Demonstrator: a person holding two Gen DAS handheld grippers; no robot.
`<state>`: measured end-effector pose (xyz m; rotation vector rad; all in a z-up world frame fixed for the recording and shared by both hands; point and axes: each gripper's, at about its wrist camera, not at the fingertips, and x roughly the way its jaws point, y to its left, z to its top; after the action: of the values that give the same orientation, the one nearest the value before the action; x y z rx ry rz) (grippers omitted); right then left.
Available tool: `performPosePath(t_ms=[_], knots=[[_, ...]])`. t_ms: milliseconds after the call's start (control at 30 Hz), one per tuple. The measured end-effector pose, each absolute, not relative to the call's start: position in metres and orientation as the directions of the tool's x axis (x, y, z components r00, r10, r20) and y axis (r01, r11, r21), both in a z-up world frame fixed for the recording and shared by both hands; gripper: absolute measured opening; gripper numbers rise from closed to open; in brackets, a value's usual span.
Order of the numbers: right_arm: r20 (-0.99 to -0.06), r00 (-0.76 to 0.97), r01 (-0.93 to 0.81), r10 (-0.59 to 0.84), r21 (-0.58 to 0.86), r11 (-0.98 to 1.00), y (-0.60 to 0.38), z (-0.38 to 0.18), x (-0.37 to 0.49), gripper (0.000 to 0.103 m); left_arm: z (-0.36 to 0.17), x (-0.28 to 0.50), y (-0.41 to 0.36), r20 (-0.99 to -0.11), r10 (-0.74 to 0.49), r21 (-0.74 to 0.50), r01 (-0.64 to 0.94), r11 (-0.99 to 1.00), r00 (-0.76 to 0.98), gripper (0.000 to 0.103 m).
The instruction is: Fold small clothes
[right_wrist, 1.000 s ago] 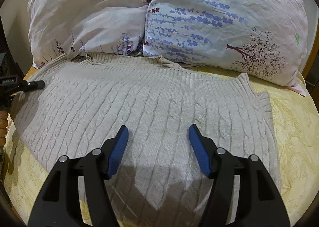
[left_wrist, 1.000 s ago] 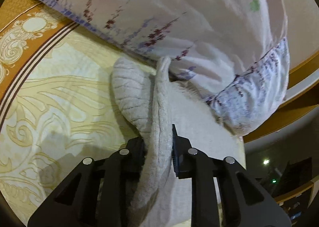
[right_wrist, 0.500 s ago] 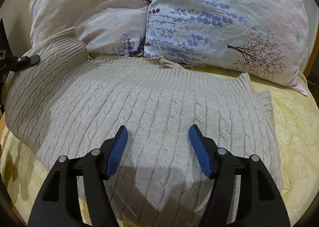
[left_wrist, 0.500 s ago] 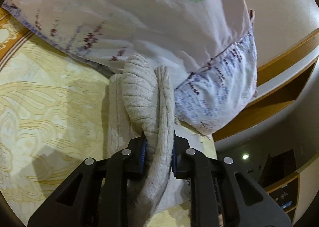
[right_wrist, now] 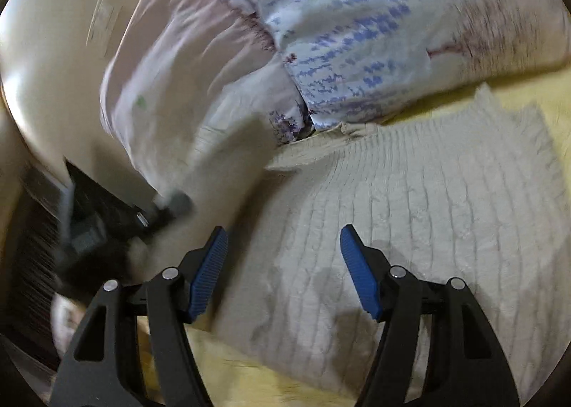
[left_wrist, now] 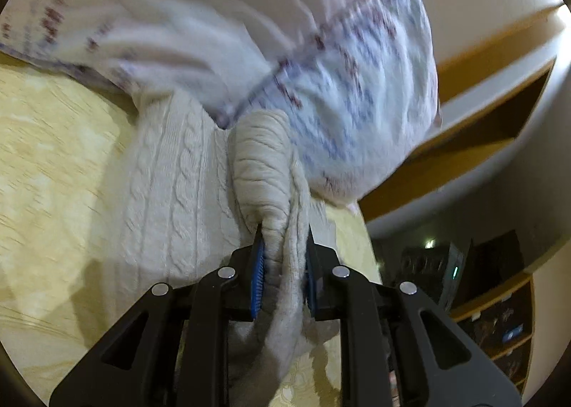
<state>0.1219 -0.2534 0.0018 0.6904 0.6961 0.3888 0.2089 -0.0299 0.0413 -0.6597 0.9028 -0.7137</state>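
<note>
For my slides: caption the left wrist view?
Left gripper clamps a bunched sweater edge beside a pillow.

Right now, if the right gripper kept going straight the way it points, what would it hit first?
Probably the sweater spread on the bed: the open right gripper aims down at it, nothing between. Depth is unclear.

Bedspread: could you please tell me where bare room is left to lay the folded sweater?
Bare bedspread lies left of the sweater, below the pillows. A thinner strip borders its far edge. Against the pillows it is crowded.
</note>
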Motion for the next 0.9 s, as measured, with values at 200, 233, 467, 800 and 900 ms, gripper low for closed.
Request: performPosePath(t_ms=[200, 233, 467, 800, 900], knots=[[-0.456, 0.671, -0.041, 0.584, 0.764, 0.643, -0.267, -0.007, 0.130, 0.066, 0.021, 0.197, -0.074, -0.457, -0.835, -0.774, 0.325, 0.543, 0.307, 0.018], [-0.463, 0.664, -0.041, 0.587, 0.762, 0.647, -0.264, -0.006, 0.131, 0.066, 0.023, 0.192, -0.076, -0.448, -0.843, -0.774, 0.344, 0.532, 0.297, 0.019], [-0.523, 0.574, -0.042, 0.631, 0.750, 0.660, -0.244, -0.012, 0.149, 0.061, 0.049, 0.168, -0.038, -0.431, -0.806, -0.717, 0.388, 0.579, 0.407, 0.060], [-0.553, 0.588, -0.017, 0.590, 0.721, 0.693, -0.224, -0.021, 0.171, 0.016, 0.040, 0.179, -0.017, -0.573, -0.633, -0.579, 0.290, 0.762, 0.520, 0.066], [-0.552, 0.626, -0.051, 0.552, 0.677, 0.735, -0.221, -0.011, 0.166, 0.014, 0.044, 0.178, -0.019, -0.568, -0.631, -0.574, 0.295, 0.764, 0.528, 0.073]])
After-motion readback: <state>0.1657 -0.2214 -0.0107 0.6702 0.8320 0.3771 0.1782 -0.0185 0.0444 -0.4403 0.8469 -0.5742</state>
